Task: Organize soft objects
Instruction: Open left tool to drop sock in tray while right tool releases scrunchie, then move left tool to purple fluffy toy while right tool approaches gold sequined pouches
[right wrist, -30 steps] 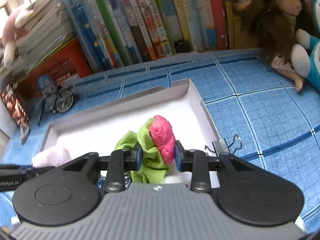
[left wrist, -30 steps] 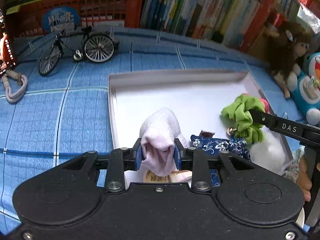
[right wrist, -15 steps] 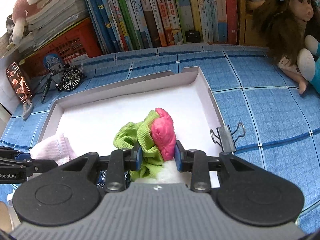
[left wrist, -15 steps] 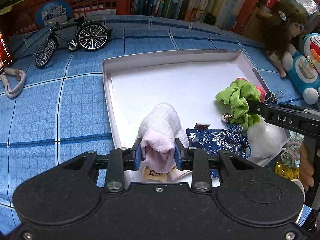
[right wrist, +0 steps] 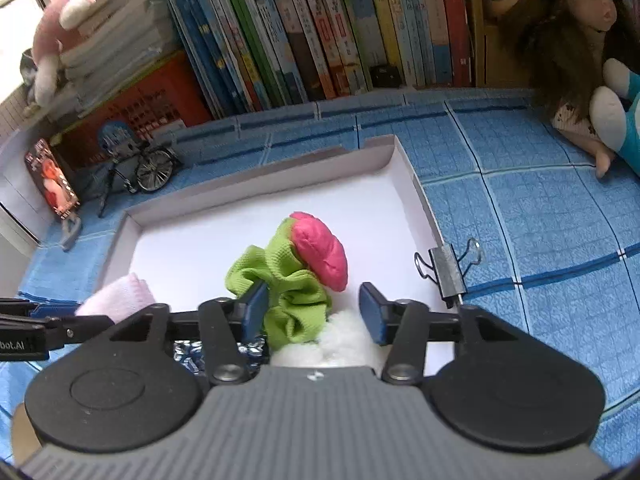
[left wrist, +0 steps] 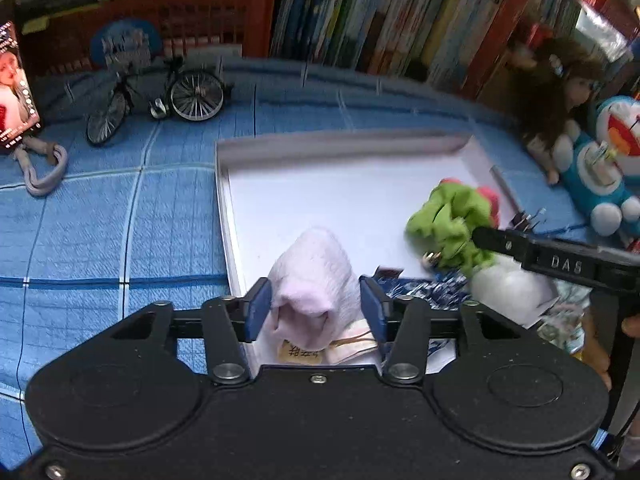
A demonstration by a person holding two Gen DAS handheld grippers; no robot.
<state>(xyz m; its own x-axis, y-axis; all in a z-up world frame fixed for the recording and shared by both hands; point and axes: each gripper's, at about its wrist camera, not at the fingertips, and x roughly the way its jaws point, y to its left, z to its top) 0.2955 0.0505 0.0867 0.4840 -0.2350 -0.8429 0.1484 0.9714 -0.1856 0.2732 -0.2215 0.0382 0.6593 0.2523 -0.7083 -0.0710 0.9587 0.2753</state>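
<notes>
Left hand-held gripper (left wrist: 316,312) has its blue pads spread on either side of the pale pink sock (left wrist: 316,276), the left pad with a slight gap, the sock sitting at the near left corner of the white tray (left wrist: 344,148). Over on the right, the right hand-held gripper (right wrist: 314,312) stands spread wide, its left pad brushing the green scrunchie (right wrist: 288,292), the right pad well clear. A pink soft piece (right wrist: 320,256) rests atop the scrunchie, inside the tray. A binder clip (right wrist: 448,272) grips the tray's right rim, all on the blue checked surface (right wrist: 520,200).
</notes>
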